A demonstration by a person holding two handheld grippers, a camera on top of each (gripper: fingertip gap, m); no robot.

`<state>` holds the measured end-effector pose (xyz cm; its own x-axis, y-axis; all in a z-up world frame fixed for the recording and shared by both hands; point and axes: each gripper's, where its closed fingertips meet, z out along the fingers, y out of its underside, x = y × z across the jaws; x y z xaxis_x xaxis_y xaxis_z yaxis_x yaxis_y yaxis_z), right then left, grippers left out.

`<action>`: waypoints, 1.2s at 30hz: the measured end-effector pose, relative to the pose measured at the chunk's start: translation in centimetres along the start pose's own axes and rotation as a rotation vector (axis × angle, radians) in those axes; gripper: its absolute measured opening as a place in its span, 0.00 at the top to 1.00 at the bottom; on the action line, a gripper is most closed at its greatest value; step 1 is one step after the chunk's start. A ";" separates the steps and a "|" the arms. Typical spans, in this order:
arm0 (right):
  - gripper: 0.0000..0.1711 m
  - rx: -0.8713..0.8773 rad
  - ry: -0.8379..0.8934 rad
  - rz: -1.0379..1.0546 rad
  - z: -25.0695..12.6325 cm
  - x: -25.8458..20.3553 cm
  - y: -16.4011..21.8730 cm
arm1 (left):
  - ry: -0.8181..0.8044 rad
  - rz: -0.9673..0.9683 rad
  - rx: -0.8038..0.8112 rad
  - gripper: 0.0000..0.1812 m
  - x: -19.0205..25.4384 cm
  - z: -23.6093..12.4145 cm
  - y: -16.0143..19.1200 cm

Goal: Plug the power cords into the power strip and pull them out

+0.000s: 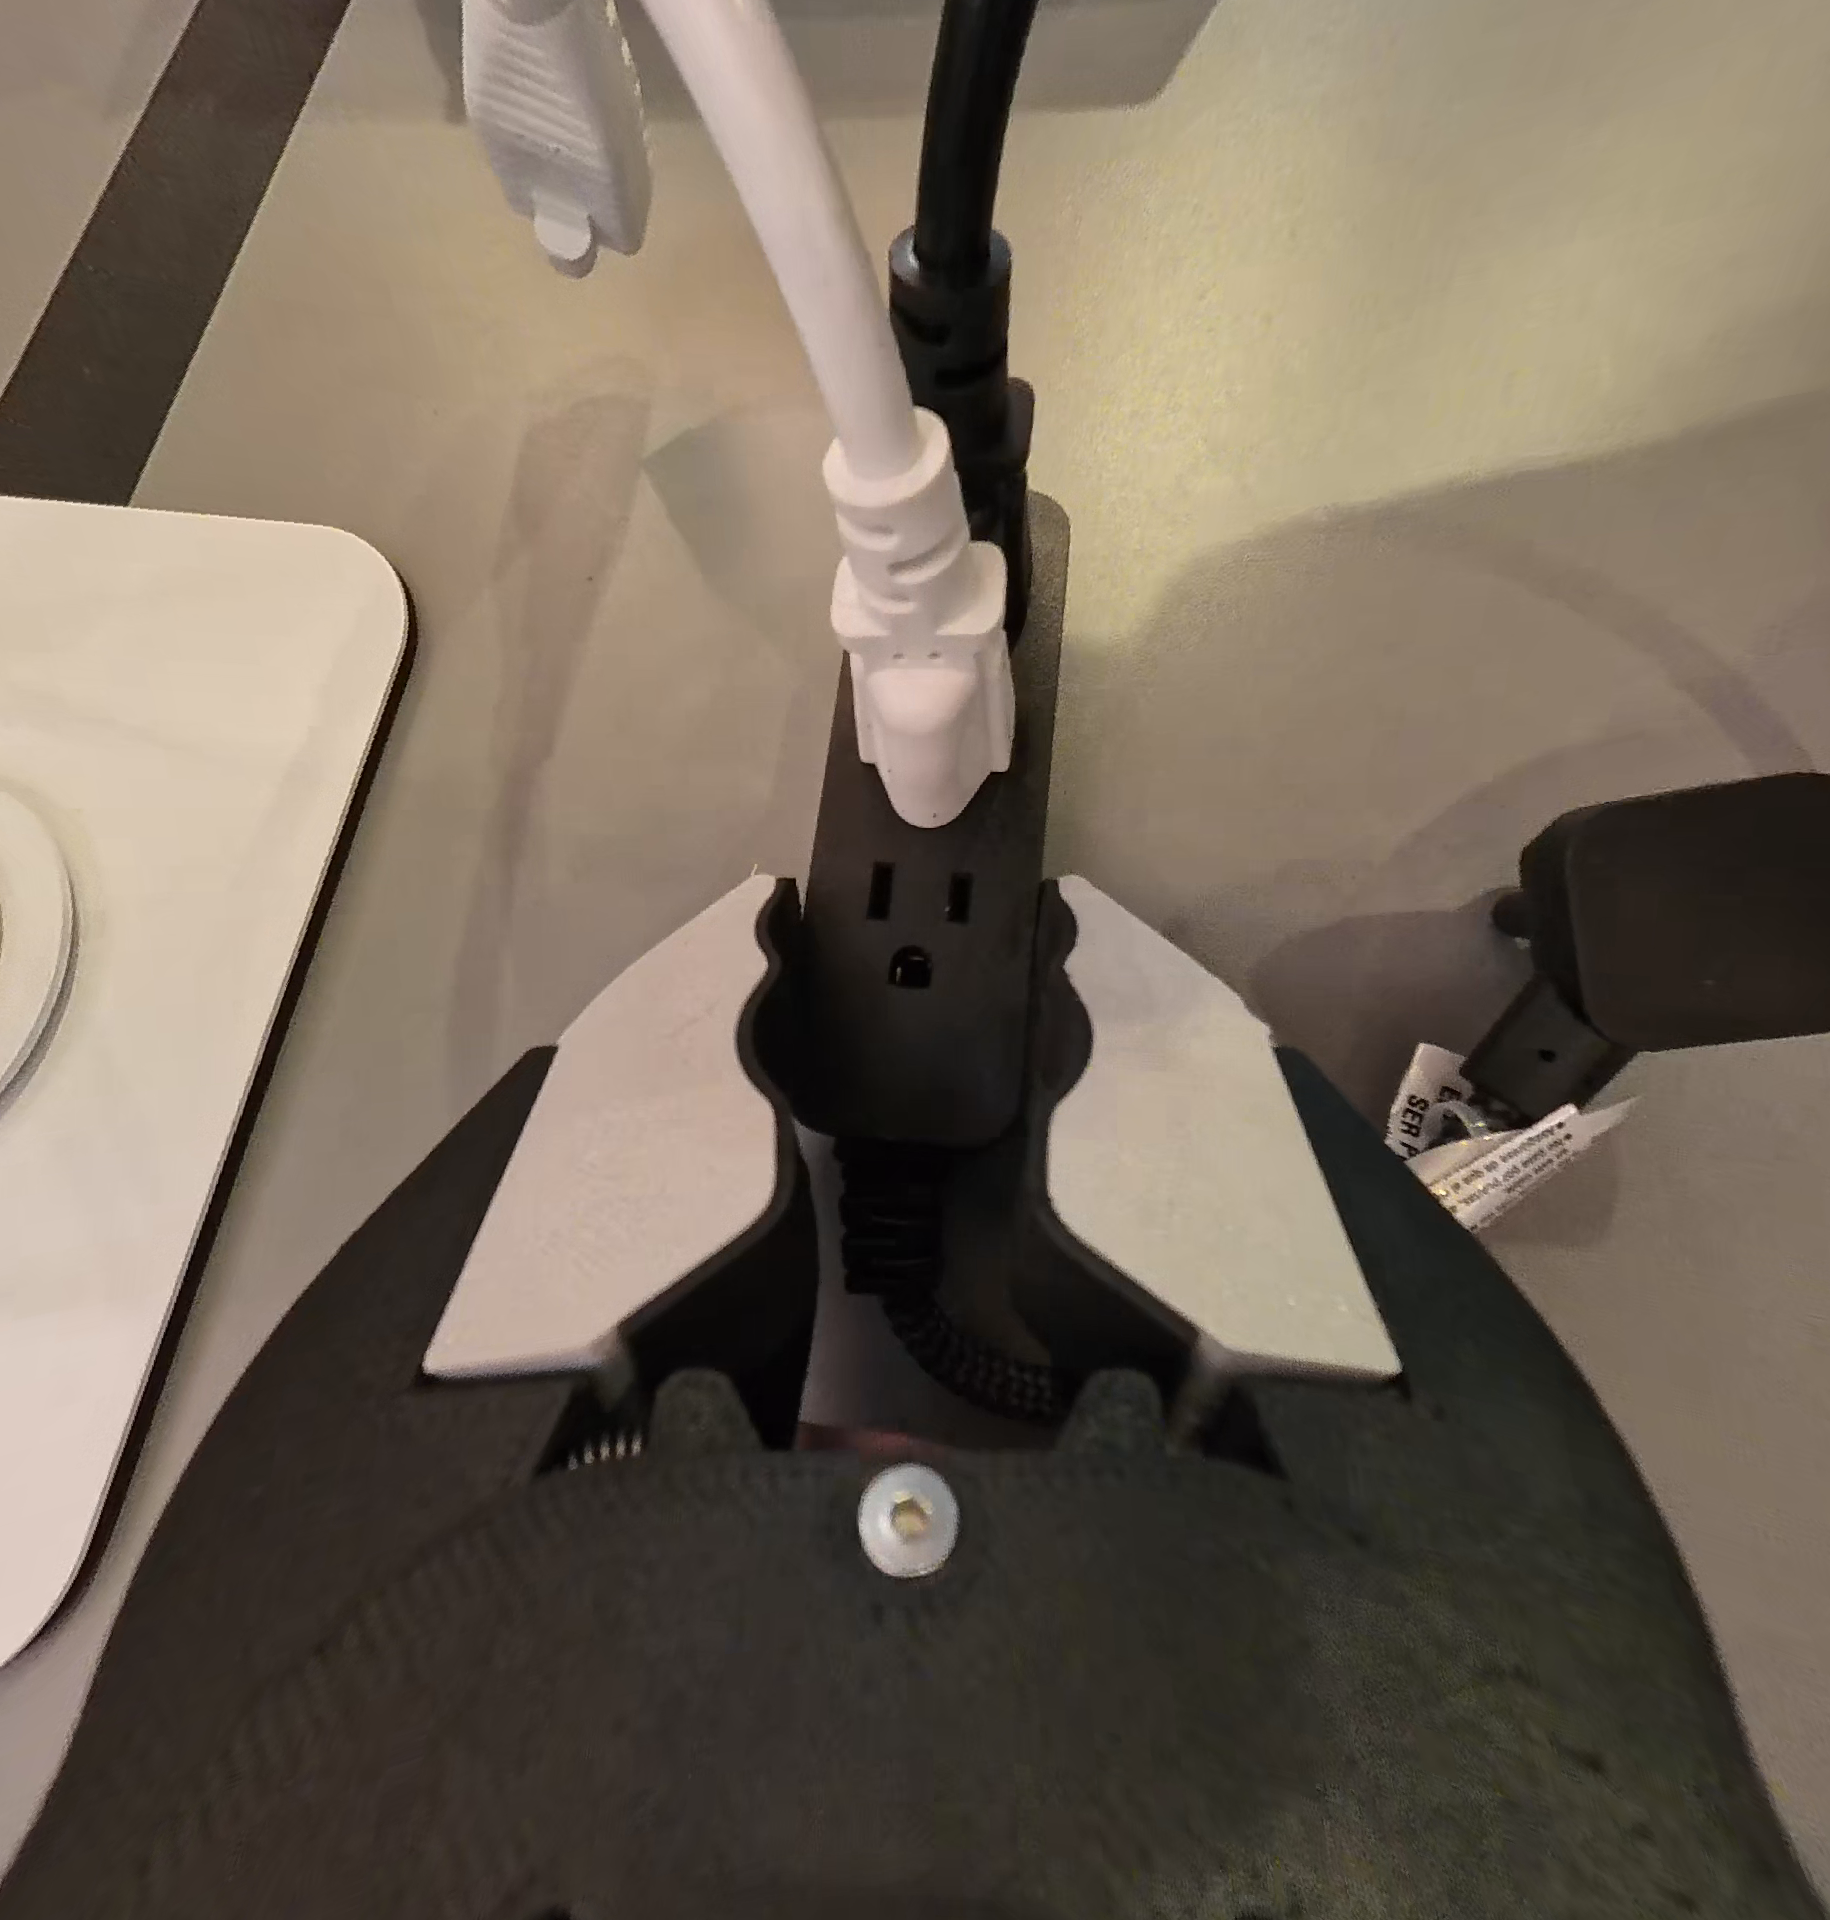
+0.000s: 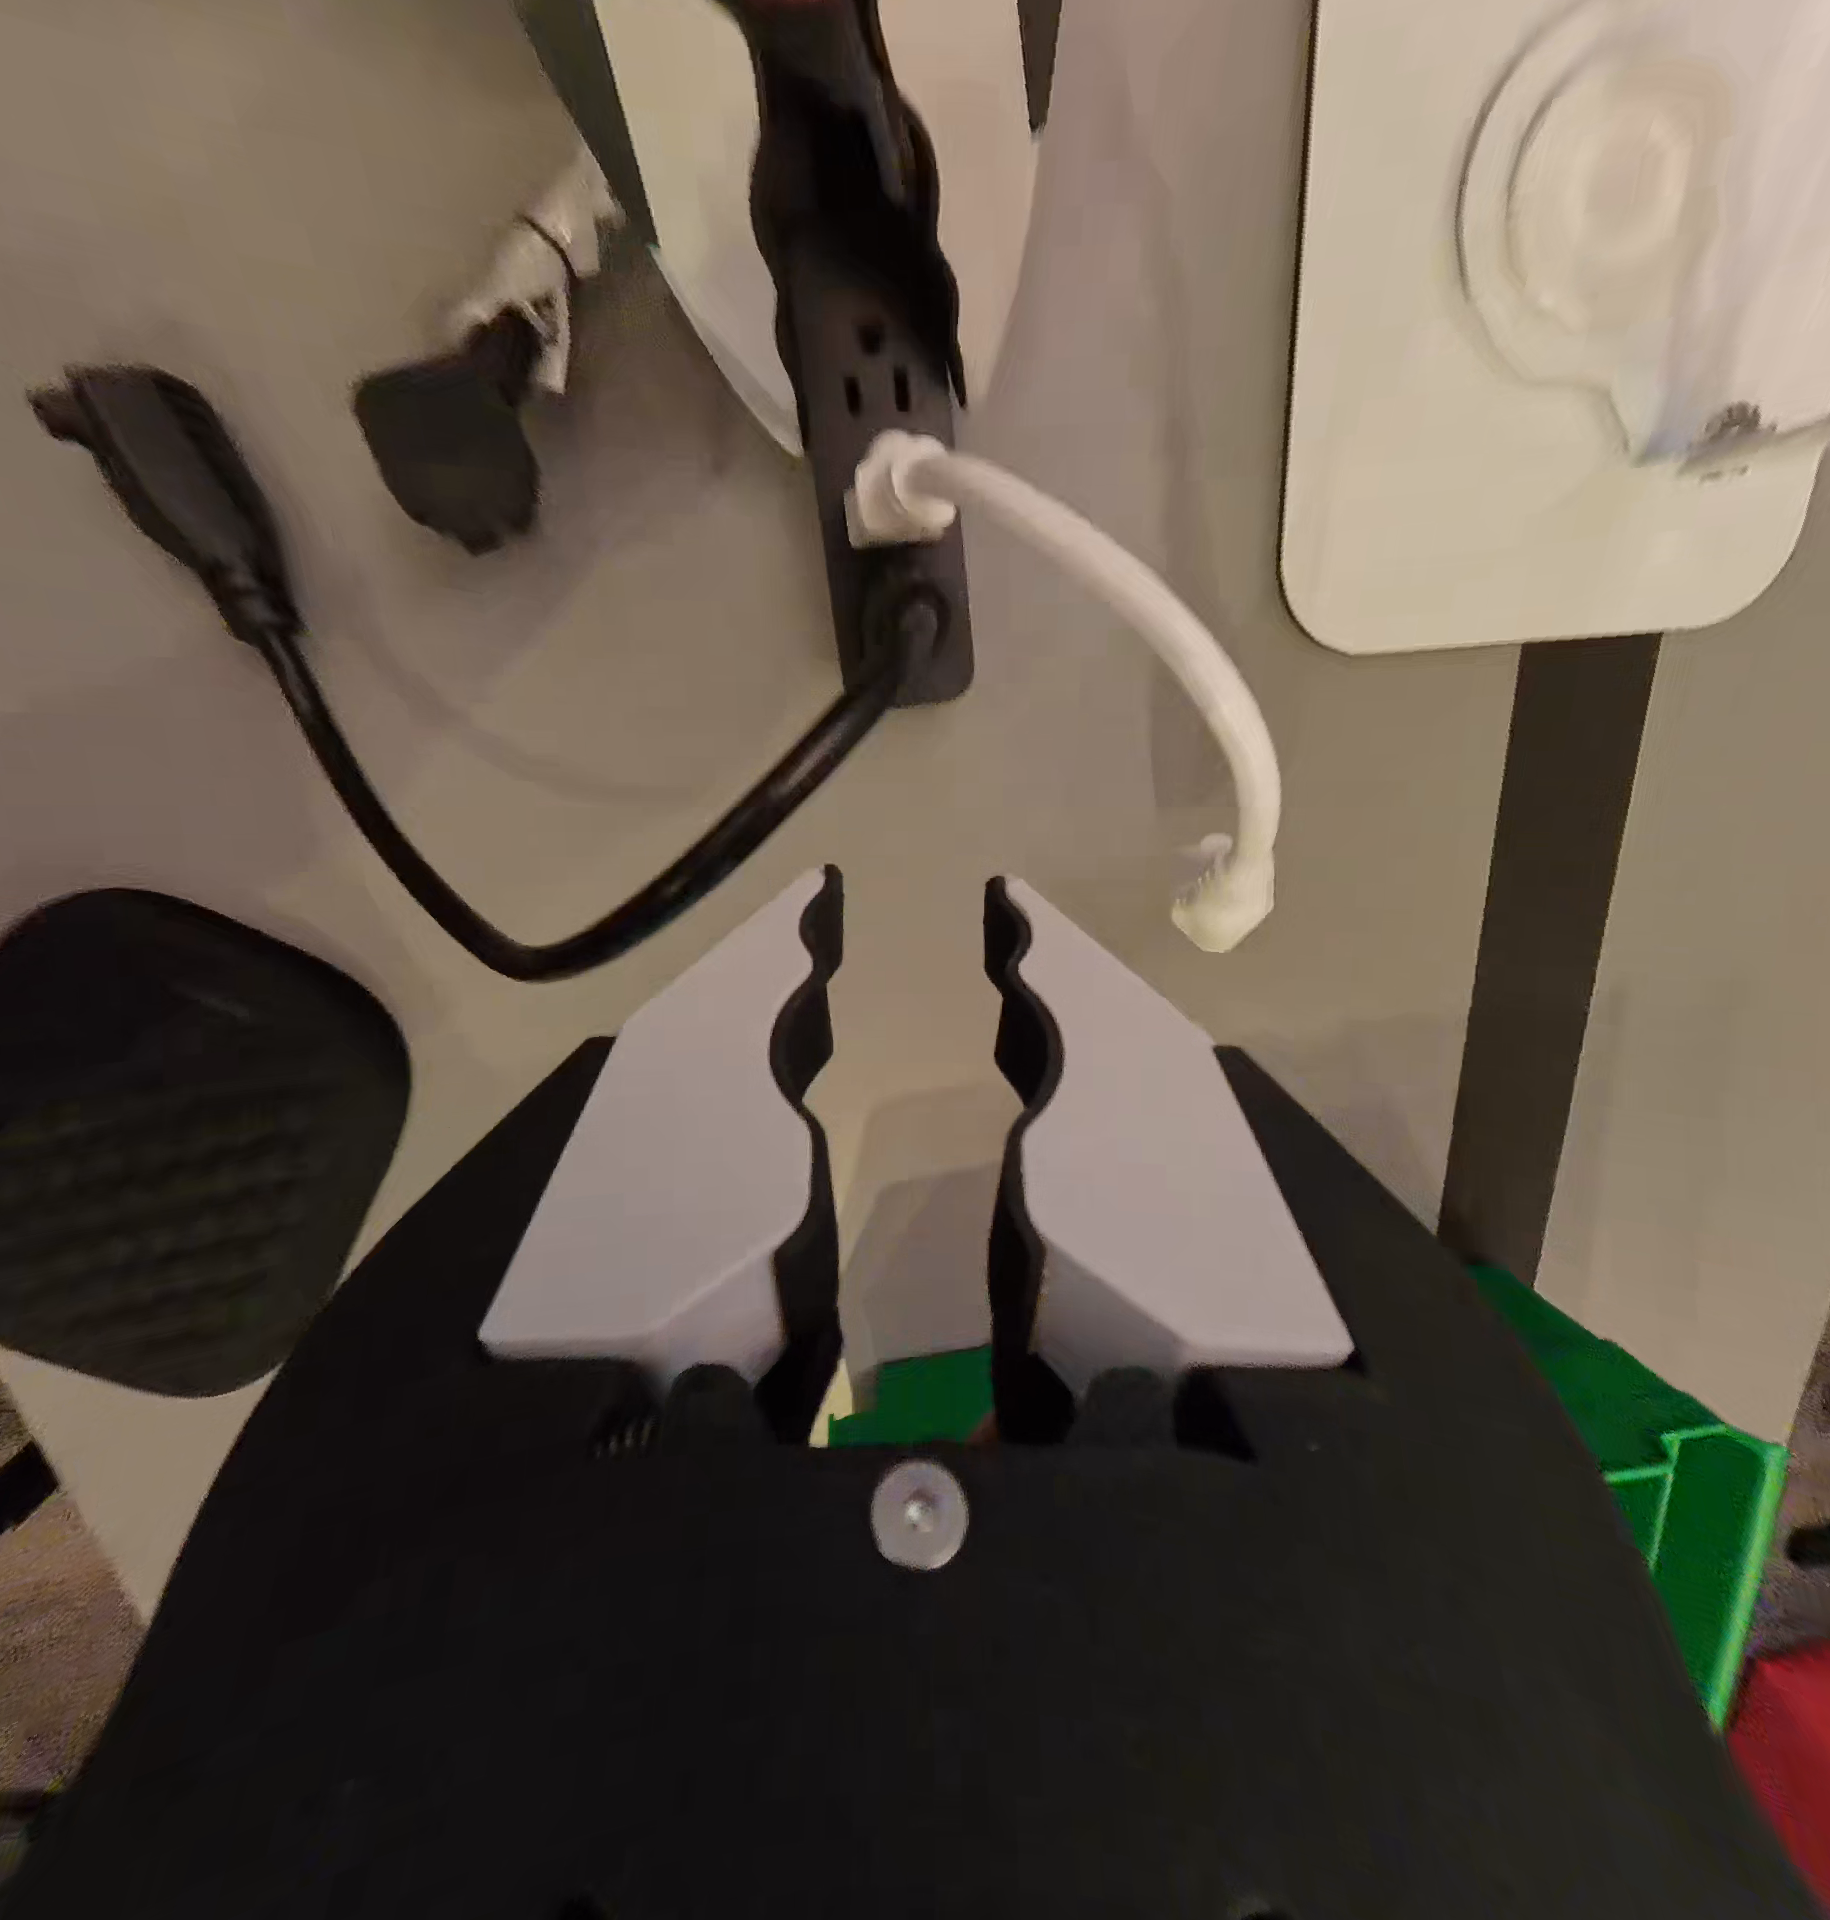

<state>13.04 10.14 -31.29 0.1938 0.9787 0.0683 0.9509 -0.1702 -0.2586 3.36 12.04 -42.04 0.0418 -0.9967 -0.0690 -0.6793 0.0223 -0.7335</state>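
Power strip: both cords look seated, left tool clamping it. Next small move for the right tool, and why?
Probably advance the right tool, which is open and empty, toward the white plug and close on it to pull. The white plug and the black plug both sit in the power strip, which the left tool grips at its cord end, and one outlet stays free.

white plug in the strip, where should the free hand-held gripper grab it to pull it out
Grip the white plug on its blocky body, just above the power strip, not the cord. It stands upright from the strip's face, so come from above with the open right hand-held gripper; the left hand-held gripper clamps the strip.
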 end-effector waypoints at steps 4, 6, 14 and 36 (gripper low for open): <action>0.86 0.050 0.028 0.010 0.6 0.2 -0.2 | -0.002 0.002 0.000 0.76 0.0 0.0 0.0; 0.87 0.092 0.022 0.015 -0.2 -0.1 -1.3 | -0.002 0.003 -0.001 0.76 0.0 0.0 0.0; 0.79 0.066 -0.027 -0.003 0.8 -1.8 -4.5 | -0.001 0.007 -0.001 0.76 0.0 0.0 0.0; 0.78 0.155 -0.115 -0.060 9.0 -0.5 -2.4 | 0.011 0.023 -0.001 0.76 0.1 0.1 0.0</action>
<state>8.53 11.06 -39.34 0.1008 0.9947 -0.0208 0.9094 -0.1006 -0.4035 3.46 11.96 -42.12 0.0188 -0.9967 -0.0784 -0.6809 0.0447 -0.7310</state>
